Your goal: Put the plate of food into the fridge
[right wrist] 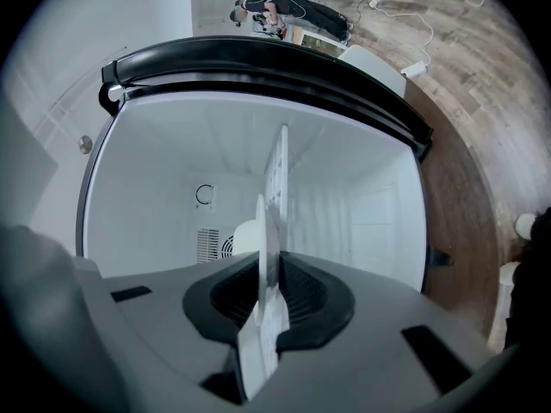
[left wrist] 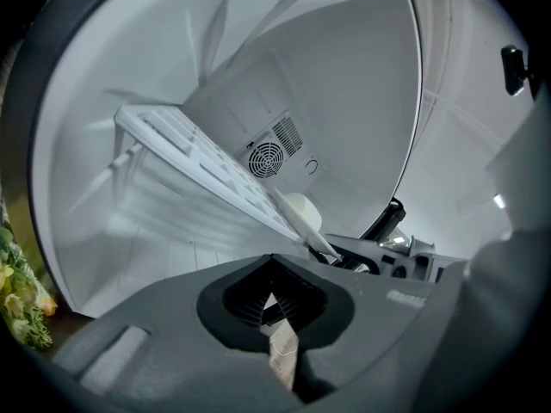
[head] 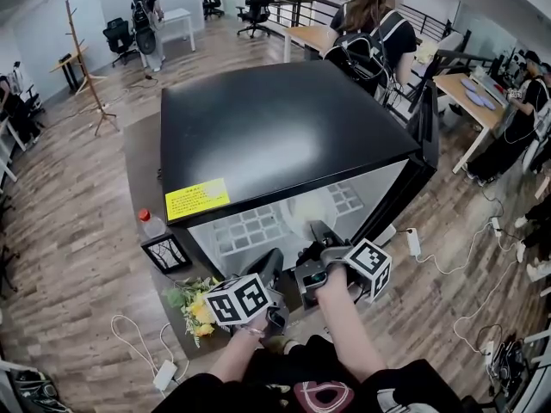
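The small black-topped fridge [head: 284, 136] stands open toward me, white inside, with a wire shelf [head: 250, 228] across it. My right gripper [head: 323, 231] reaches into the opening, shut on the rim of a white plate [right wrist: 263, 231] seen edge-on; a pale round piece of food [right wrist: 244, 237] sits on it. In the left gripper view the plate [left wrist: 320, 241] and the food [left wrist: 301, 212] show at the shelf [left wrist: 198, 157] edge, by the right gripper [left wrist: 379, 249]. My left gripper [head: 274, 263] hovers at the fridge's lower front edge, jaws together [left wrist: 274, 298] with nothing between them.
The fridge door [head: 426, 132] hangs open at the right. A red-capped bottle [head: 151, 224], a small framed picture [head: 166, 252] and yellow flowers [head: 196, 304] sit left of the fridge. Power strips and cables [head: 413, 241] lie on the wood floor. People stand at desks behind.
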Demonstrator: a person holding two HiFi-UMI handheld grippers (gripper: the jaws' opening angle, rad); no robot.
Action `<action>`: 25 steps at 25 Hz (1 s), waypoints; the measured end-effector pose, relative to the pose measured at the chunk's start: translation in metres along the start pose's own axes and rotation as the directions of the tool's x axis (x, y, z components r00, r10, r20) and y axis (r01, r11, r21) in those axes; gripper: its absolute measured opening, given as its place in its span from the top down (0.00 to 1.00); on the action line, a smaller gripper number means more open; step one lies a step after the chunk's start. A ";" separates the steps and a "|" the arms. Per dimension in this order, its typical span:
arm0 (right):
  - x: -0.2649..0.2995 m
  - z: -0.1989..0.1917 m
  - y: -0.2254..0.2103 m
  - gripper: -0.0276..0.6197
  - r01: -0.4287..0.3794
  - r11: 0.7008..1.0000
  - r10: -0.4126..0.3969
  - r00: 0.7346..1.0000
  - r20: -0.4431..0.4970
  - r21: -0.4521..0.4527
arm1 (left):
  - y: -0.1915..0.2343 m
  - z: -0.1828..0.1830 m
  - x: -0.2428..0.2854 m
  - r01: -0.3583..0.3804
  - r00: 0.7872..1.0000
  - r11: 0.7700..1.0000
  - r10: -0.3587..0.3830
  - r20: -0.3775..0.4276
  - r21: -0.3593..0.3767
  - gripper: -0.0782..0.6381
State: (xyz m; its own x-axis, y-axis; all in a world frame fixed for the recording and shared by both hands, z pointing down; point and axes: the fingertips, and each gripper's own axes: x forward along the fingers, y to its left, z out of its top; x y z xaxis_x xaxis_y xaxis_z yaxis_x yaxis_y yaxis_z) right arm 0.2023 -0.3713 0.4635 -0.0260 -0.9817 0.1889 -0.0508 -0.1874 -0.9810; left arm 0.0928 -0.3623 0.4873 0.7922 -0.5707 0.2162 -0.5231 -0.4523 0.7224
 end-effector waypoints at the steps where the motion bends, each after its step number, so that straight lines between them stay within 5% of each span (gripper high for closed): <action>1: 0.000 0.000 0.000 0.88 -0.004 1.000 0.004 1.000 -0.001 -0.003 | 0.000 0.000 0.000 0.000 1.000 1.000 0.000 -0.001 0.001 0.88; 15: -0.006 -0.004 0.012 0.59 -0.106 0.994 0.105 0.994 -0.027 -0.016 | -0.001 -0.002 -0.004 -0.012 1.000 1.000 0.012 0.004 0.011 0.88; 25: -0.029 -0.005 0.012 0.54 -0.124 0.989 0.122 0.992 -0.035 -0.085 | -0.004 -0.006 -0.009 -0.025 1.000 0.999 0.025 0.009 0.033 0.88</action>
State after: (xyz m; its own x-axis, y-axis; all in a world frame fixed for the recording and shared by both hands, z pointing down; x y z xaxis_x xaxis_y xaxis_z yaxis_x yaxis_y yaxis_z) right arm 0.1979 -0.3447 0.4466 -0.0671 -0.9953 0.0693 -0.1316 -0.0601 -0.9895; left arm 0.0899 -0.3514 0.4860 0.7759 -0.5881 0.2282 -0.5531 -0.4603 0.6944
